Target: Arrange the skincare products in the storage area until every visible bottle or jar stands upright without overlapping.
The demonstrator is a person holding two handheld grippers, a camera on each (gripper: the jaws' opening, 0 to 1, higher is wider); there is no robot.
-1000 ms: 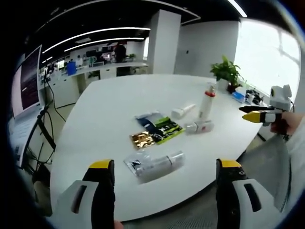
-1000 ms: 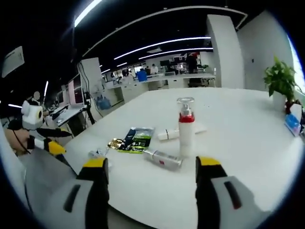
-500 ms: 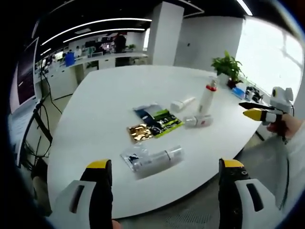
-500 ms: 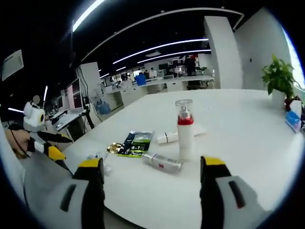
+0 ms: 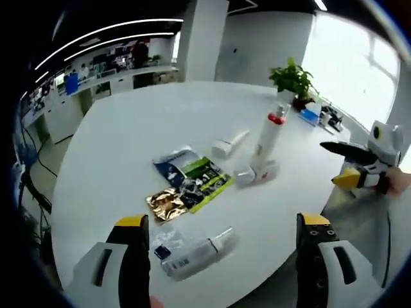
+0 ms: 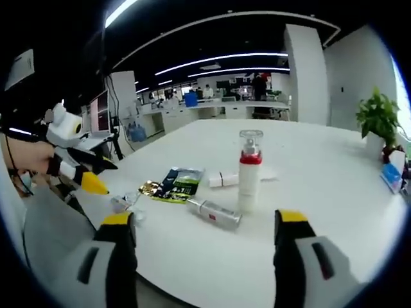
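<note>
The left gripper view looked down from above the near edge of the white table [image 5: 109, 141], close over a clear tube [image 5: 196, 251] lying there. The right gripper view sat lower, almost level with the tabletop, facing across it toward the office beyond. Both shared the upright pump bottle [image 5: 268, 140], the sachets [image 6: 174, 185] and the potted plant [image 6: 377, 115], and each caught the other gripper at its edge.

White table [image 5: 115, 135], potted plant [image 5: 292, 77] at far edge, flat sachets [image 5: 186, 183] mid-table.
</note>
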